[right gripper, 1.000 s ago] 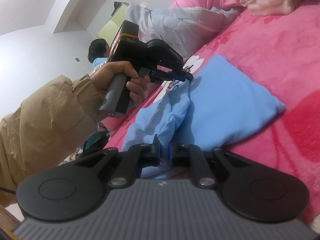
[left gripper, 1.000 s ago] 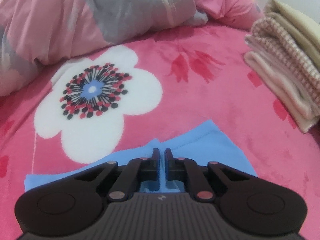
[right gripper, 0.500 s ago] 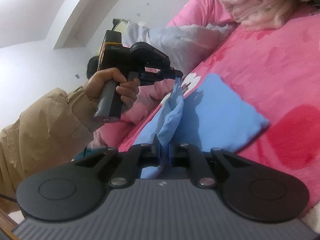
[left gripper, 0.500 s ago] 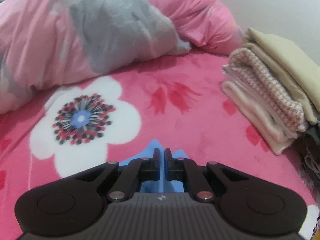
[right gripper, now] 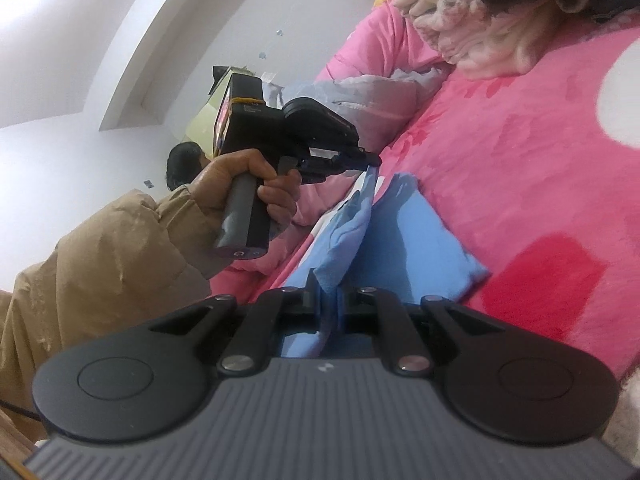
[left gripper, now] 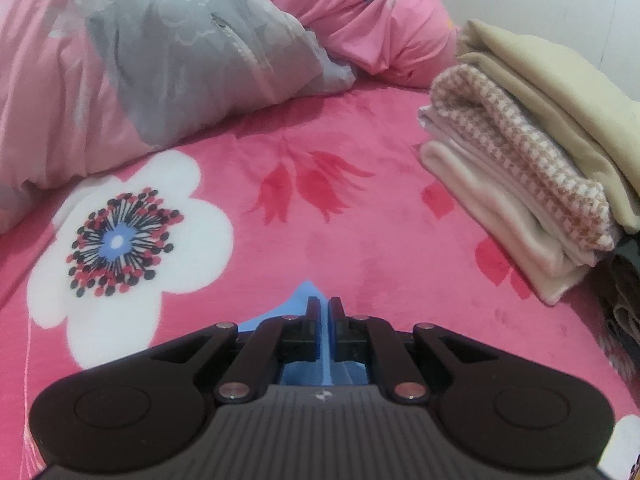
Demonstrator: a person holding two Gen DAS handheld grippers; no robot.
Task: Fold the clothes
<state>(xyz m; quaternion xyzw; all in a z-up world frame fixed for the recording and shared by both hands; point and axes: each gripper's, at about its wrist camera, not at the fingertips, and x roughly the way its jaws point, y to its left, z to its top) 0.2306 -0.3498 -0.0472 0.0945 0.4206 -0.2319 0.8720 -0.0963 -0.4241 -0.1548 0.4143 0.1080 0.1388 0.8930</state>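
Above the pink blanket [right gripper: 520, 168] both grippers pinch one raised edge of the blue shirt [right gripper: 408, 240]; left gripper [right gripper: 370, 159] far end, right gripper [right gripper: 329, 300] near end; the rest lies flat to the right.

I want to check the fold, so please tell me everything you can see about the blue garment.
The blue garment is plain light blue, soft knit-looking cloth, without visible print or buttons. Most of it lies flat on the pink floral blanket. One edge is lifted into an upright ridge: the left gripper pinches its far end, the right gripper its near end. In the left wrist view only a small blue point shows past the closed fingers.
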